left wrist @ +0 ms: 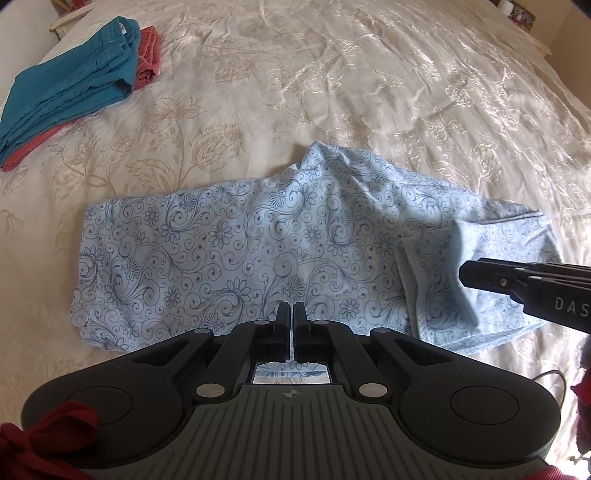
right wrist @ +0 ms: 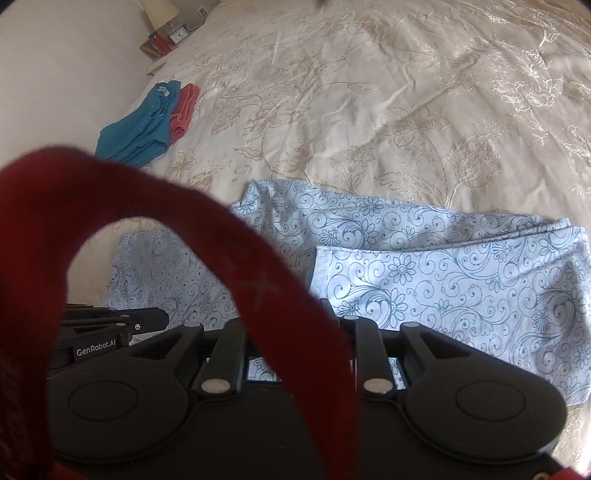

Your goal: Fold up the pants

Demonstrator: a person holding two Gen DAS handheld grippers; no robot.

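Note:
Light blue pants (left wrist: 258, 254) with a dark floral swirl print lie flat on the bed, one end folded back over them at the right (left wrist: 480, 280). They also show in the right wrist view (right wrist: 443, 273). My left gripper (left wrist: 290, 308) is shut and empty, just above the pants' near edge. My right gripper (left wrist: 467, 273) comes in from the right over the folded end; its fingers look closed together. In the right wrist view a red strap (right wrist: 258, 280) hides its fingertips.
The bed has a cream bedspread (left wrist: 332, 92) with embroidered flowers. A folded teal garment (left wrist: 70, 85) on a coral one (left wrist: 147, 55) lies at the far left. A nightstand with a lamp and a clock (right wrist: 179, 35) stands beyond the bed.

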